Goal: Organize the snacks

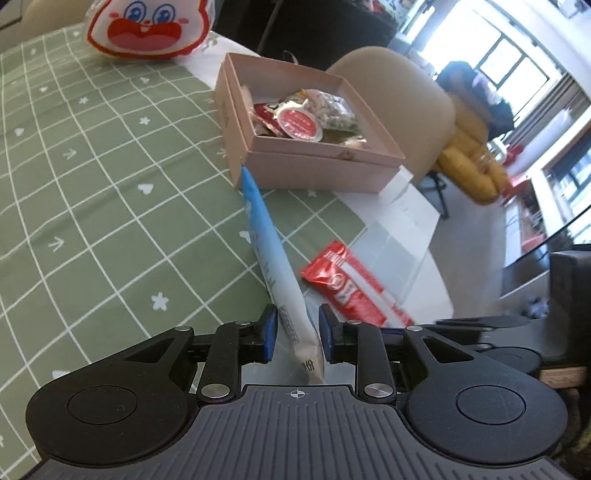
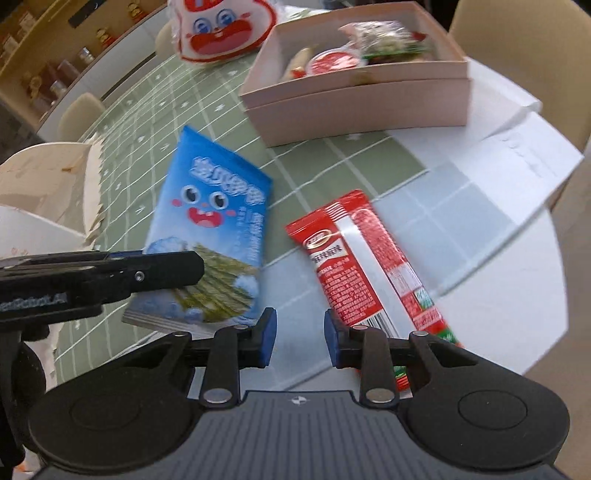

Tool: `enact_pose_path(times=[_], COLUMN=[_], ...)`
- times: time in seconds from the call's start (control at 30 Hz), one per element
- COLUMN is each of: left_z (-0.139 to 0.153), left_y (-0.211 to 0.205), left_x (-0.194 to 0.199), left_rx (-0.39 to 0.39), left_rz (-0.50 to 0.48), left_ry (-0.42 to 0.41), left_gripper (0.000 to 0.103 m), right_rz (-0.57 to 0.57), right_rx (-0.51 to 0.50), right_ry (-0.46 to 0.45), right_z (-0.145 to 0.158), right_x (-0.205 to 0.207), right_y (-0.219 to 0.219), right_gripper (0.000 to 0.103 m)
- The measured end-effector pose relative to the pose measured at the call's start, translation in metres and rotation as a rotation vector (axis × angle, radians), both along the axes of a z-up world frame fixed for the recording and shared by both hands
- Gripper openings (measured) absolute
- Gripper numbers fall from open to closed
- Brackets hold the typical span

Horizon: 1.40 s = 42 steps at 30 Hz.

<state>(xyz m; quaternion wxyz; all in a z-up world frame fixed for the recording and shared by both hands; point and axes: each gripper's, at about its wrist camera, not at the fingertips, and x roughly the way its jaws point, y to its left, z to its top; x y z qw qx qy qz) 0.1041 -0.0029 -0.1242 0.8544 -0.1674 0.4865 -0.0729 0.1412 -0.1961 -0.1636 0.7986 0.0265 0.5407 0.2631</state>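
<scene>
My left gripper (image 1: 297,332) is shut on the bottom end of a blue seaweed snack packet (image 1: 273,258), which I see edge-on pointing toward the pink box (image 1: 321,151). The right wrist view shows the same packet (image 2: 214,206) lifted off the table, with a left finger (image 2: 166,271) across it. A red snack packet (image 1: 351,288) lies flat near the table's edge. My right gripper (image 2: 300,332) stands narrowly open beside the red packet (image 2: 365,258), with nothing between its pads. The pink box (image 2: 354,107) holds several snacks.
A white bag with a red cartoon rabbit face (image 2: 221,33) stands behind the box on the green checked tablecloth (image 1: 92,184). A white torn paper box (image 2: 44,173) sits at the left. A beige chair (image 1: 399,88) stands past the table's rounded edge.
</scene>
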Motion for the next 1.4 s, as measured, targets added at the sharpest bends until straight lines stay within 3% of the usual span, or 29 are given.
enact_pose_path(times=[0.27, 0.8, 0.9, 1.03, 1.13, 1.23, 1.33, 1.4], left_z=[-0.012, -0.049, -0.048, -0.037, -0.023, -0.017, -0.027, -0.036], left_y=[0.002, 0.030, 0.030, 0.030, 0.029, 0.027, 0.032, 0.036], left_x=[0.013, 0.037, 0.035, 0.018, -0.003, -0.016, -0.008, 0.002], left_rx=[0.004, -0.172, -0.163, -0.157, -0.145, -0.137, -0.111, -0.096], left_rz=[0.009, 0.143, 0.126, 0.084, 0.046, 0.009, 0.064, 0.116], left_ry=[0.013, -0.004, -0.005, 0.018, 0.026, 0.026, 0.029, 0.031], left_gripper=[0.028, 0.033, 0.032, 0.026, 0.021, 0.022, 0.023, 0.036], right_rz=[-0.013, 0.036, 0.006, -0.007, 0.052, 0.120, 0.144, 0.151], right_rx=[-0.026, -0.010, 0.004, 0.023, 0.025, 0.014, 0.016, 0.008], right_ry=[-0.041, -0.099, -0.163, -0.129, -0.106, -0.085, -0.080, -0.086], right_z=[-0.002, -0.001, 0.010, 0.012, 0.008, -0.001, -0.008, -0.007], right_x=[0.000, 0.002, 0.006, 0.025, 0.021, 0.008, 0.000, 0.000], right_y=[-0.011, 0.005, 0.002, 0.006, 0.013, 0.021, 0.022, 0.024], right_gripper=[0.028, 0.029, 0.029, 0.029, 0.029, 0.029, 0.031, 0.031])
